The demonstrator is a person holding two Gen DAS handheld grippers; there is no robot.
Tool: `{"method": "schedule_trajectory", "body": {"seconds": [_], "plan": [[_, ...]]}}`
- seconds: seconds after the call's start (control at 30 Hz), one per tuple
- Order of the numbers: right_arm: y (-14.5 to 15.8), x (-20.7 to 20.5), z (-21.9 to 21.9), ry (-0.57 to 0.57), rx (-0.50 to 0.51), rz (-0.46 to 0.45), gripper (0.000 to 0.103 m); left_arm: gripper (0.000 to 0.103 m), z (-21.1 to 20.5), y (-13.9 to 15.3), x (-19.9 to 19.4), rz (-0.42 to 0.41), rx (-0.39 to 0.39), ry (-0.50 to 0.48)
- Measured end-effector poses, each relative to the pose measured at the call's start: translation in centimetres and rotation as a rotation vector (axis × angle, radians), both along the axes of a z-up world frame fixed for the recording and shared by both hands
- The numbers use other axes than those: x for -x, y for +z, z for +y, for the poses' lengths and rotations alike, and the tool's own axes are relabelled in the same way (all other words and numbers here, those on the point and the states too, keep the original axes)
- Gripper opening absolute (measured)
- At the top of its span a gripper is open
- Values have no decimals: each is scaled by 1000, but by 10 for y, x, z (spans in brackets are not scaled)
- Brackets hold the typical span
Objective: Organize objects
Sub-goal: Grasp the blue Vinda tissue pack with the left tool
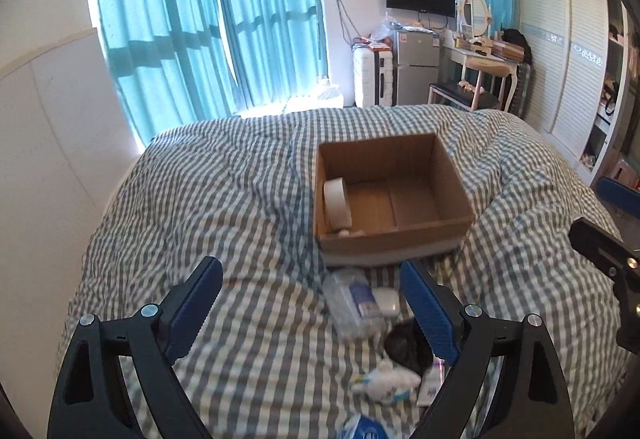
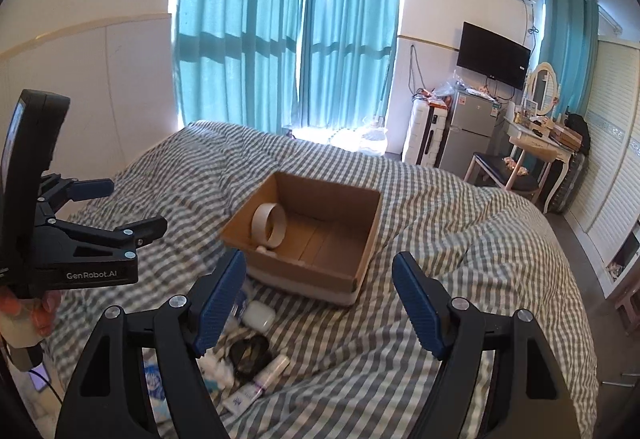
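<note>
An open cardboard box (image 1: 452,195) (image 2: 370,223) sits on the checked bedspread and holds a roll of tape (image 1: 337,204) (image 2: 269,224) upright against its left wall. In front of the box lie small items: a clear plastic pack (image 1: 352,301), a white case (image 1: 386,300) (image 2: 259,316), a black pouch (image 1: 406,345) (image 2: 249,355), a white crumpled wad (image 1: 386,379) and a white tube (image 2: 262,383). My left gripper (image 1: 312,313) is open and empty above these items. My right gripper (image 2: 320,303) is open and empty, just before the box.
The checked bedspread (image 1: 200,199) is rumpled, with a raised fold right of the box (image 2: 480,239). The left gripper's body (image 2: 80,239) shows at the left of the right wrist view. Beyond the bed stand curtains, a fridge (image 1: 416,67), a suitcase and a dressing table.
</note>
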State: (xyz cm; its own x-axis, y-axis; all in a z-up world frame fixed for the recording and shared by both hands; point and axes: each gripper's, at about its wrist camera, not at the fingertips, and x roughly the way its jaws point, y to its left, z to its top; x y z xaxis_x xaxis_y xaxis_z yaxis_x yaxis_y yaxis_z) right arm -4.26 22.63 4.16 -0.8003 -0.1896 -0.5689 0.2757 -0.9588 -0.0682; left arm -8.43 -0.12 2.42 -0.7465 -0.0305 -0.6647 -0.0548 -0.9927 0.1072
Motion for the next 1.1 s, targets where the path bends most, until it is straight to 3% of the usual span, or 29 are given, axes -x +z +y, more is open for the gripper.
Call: {"method": "schedule_trajectory", "body": {"seconds": [0.2,0.37,0.47,0.63,0.73,0.83,0.87,1.1], "plan": [[-51,-27,-8,-3,11,-66,76,93,1,-48,-55,-8,15,57],[-93,-37,-1,-43,32,-153,76,93,14,-86,-81,-67,33,-9],[-101,-39,4,-54,52,-174,76,93,24,-106,-86,-101,64,-46],[-103,-41,3,-55,62,-181,76,93,32,-137,-83,-197,39,-88],[-104,-42,0,-50,66,-182,76,93,41,-155,-84,-209,95,-107],[-108,-41,-2,-50,69,-191,76,92,43,-165,-87,-196,127,-116],[-110,-40,-2,-51,70,-195,76,84,43,-164,-89,-186,120,-119],[-122,-38,-3,-61,71,-213,76,77,34,-144,-92,-160,70,-147]]}}
